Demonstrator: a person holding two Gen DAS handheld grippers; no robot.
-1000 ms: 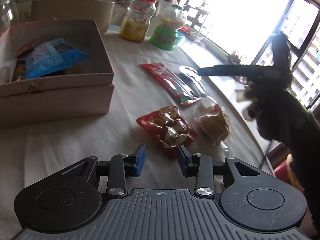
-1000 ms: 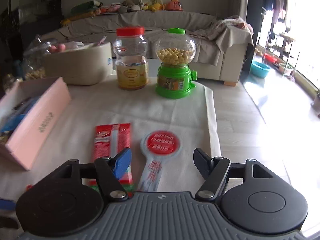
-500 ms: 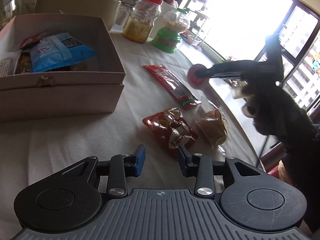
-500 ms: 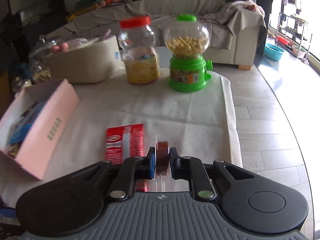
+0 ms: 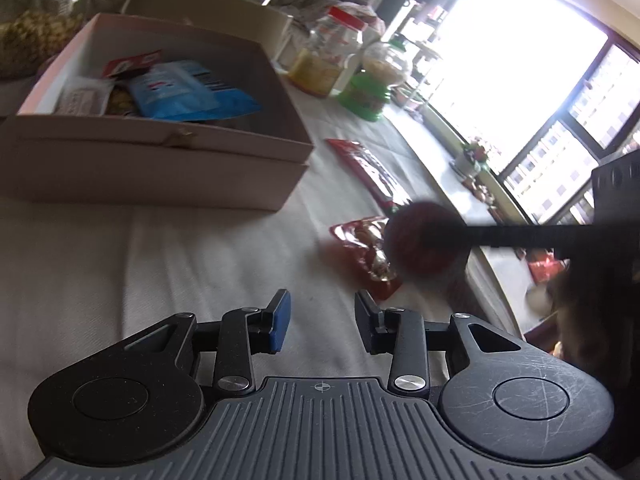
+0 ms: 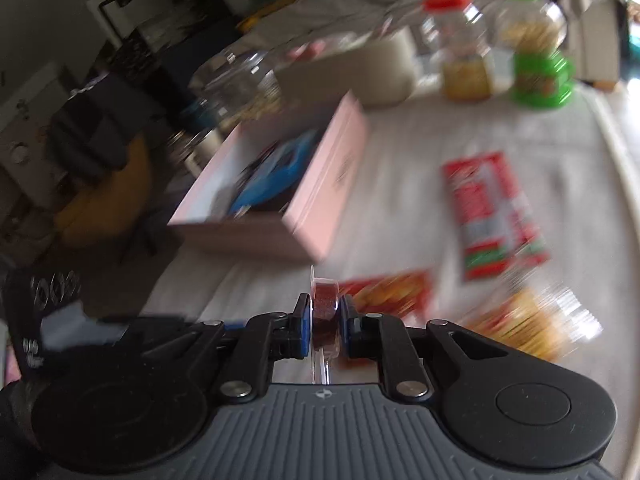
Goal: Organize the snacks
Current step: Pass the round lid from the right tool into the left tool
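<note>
Half the right view is smearing — right tool (image 6: 324, 320) is clamping a round red snack (image 6: 325, 308); left tool (image 5: 322, 320) is hanging half-open, empty, over the cloth-covered surface (image 5: 160, 264) beside a bright window (image 5: 520, 80).

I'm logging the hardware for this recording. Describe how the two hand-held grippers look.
Both look alike: a ribbed grey body with two round black discs, black linkage arms with silver pivot screws, and a small crosshair mark at the centre. The left gripper has a blue pad on one finger, as does the right gripper. No cables show.
</note>
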